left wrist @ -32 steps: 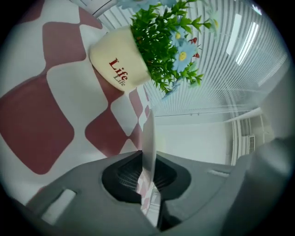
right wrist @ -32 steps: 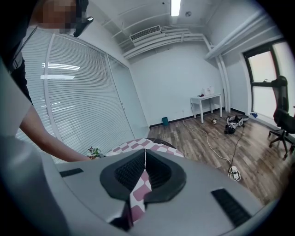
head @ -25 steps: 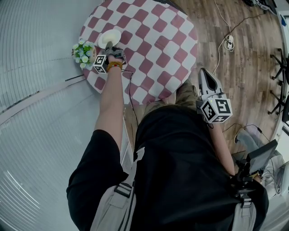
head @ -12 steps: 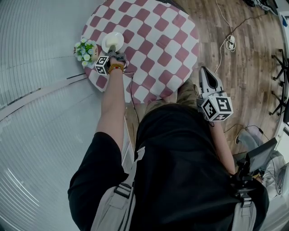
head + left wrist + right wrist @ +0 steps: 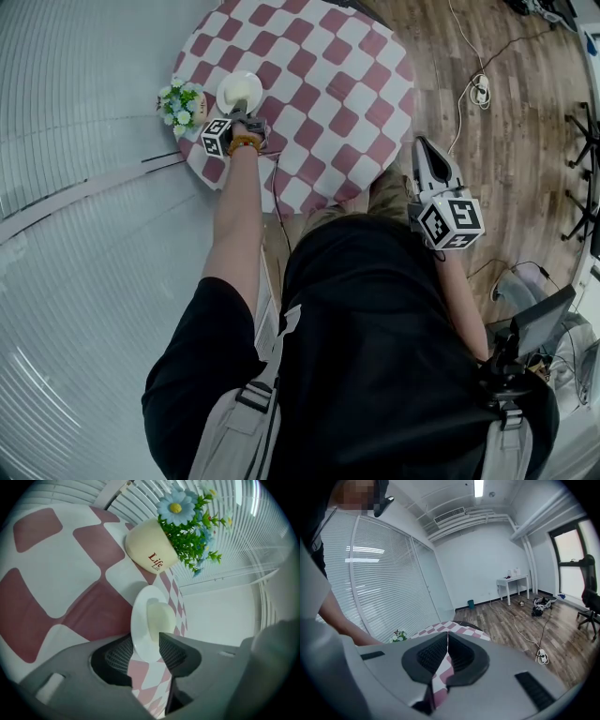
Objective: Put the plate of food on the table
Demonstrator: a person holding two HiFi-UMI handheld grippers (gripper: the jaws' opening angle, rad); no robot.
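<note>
I get bright, even room light from a long white ceiling tube lamp (image 5: 478, 488), and pale glare streaks the white slatted blinds (image 5: 384, 588). Fisheye bends every edge, gripper-view corners go black, and the white round plate (image 5: 140, 634) washes out, softly blurred.

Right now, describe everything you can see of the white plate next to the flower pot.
The plate is small, round, white and glossy, like ceramic, with a shallow raised rim. A pale yellowish lump of food sits at its middle. It lies flat on the red-and-white checked table, near the edge, beside the cream flower pot but apart from it. Its near rim is between the jaws of the left tool, which are opening; the pads look clear of it.
</note>
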